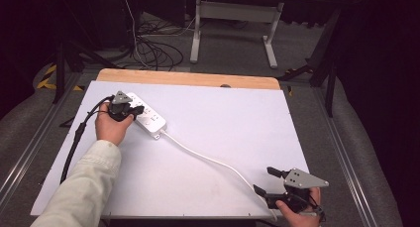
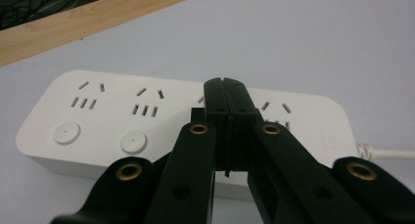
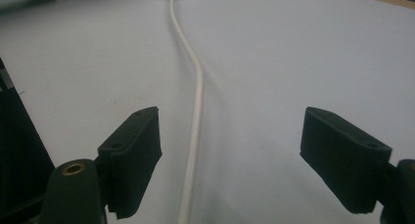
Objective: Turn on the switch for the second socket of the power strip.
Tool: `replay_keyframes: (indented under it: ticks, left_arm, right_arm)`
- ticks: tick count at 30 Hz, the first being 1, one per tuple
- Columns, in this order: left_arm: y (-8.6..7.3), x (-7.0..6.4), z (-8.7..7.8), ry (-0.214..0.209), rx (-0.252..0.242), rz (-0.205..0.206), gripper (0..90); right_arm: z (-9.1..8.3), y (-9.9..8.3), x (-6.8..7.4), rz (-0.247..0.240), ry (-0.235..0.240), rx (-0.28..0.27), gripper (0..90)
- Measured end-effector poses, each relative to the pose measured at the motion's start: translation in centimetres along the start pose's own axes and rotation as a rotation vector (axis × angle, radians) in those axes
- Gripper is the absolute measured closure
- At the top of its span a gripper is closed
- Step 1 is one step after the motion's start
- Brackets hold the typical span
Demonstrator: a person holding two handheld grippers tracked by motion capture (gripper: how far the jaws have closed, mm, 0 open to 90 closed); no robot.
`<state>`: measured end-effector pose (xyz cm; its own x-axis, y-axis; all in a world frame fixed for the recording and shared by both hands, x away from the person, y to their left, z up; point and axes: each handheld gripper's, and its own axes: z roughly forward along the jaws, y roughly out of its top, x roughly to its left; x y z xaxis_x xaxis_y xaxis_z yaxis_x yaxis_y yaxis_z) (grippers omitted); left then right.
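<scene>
We see left gripper [image 2: 226, 94] jaws pressed together over white power strip [image 2: 122, 116] | strip at table's [image 1: 237, 118] far left | right gripper [image 3: 230, 155] jaws wide, straddling white cord [image 3: 195, 111]

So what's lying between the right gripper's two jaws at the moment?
The power strip's white cord runs along the white table through the open gap of the right gripper, touching neither jaw, in the right gripper view.

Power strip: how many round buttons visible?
2, on the power strip: one button below the end outlet group, another below the next. The shut left gripper may hide more.
</scene>
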<state>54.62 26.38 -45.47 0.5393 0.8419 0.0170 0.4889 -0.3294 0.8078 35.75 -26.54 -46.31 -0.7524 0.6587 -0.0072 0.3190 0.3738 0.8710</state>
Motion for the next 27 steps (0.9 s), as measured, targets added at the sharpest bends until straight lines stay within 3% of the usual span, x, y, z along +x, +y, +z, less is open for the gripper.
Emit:
replay_keyframes:
  ticks: [16, 27]
  left_arm:
    - [-0.53, 0.33, 0.54, 0.017, 0.072, -0.01, 89.8]
    - [-0.66, 0.44, 0.71, 0.007, 0.069, -0.034, 89.8]
  right_arm:
    - [0.08, -0.03, -0.01, -0.002, 0.003, 0.002, 23.1]
    - [0.12, -0.07, -0.03, -0.001, 0.004, 0.006, 23.0]
